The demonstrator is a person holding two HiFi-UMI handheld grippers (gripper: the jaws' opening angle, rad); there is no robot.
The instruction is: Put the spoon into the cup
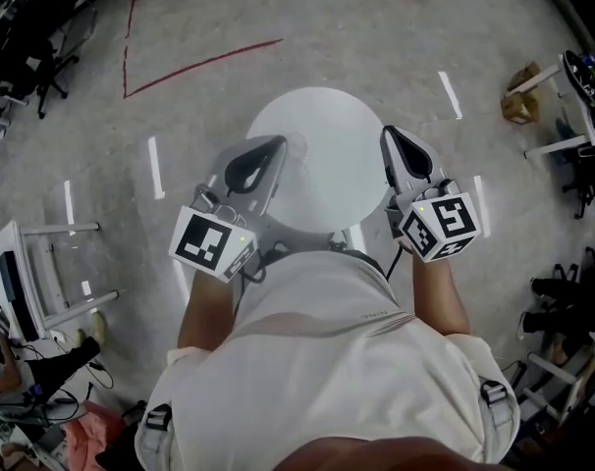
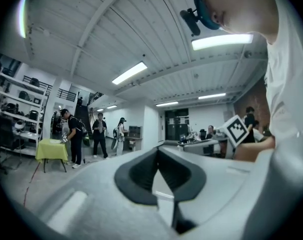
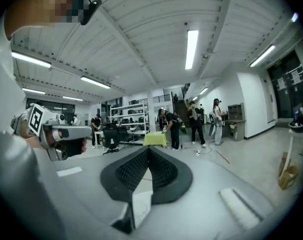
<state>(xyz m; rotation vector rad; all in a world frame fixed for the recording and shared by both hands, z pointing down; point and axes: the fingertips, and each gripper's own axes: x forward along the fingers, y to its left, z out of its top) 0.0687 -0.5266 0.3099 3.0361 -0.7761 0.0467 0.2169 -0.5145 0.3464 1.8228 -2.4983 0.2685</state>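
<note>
1. Grey floor across the whole head view, with a red line marked on it at upper left.
2. Pale ribbed ceiling with long strip lights, seen in both gripper views.
3. Person's white shirt filling the lower middle of the head view.
4. Round white counter directly ahead of the person, top bare where visible.
5. Left hand-held gripper held close to the body, tip over the counter's left rim. Jaws pressed together at the tips, nothing between the dark pads.
6. Right hand-held gripper level with the left one, tip at the counter's right rim. Jaws likewise pressed together at the tips, nothing between them.
7. Both held well apart from each other, one at each side of the counter, tilted upward towards ceiling and far wall.
8. White rack at the left edge of the head view, well apart from the counter.
9. Several people standing in the background beside a small table with a yellow-green cloth.
10. Cardboard box on the floor at upper right.
11. Spoon and cup: seen in no view; whereabouts cannot be told.
</note>
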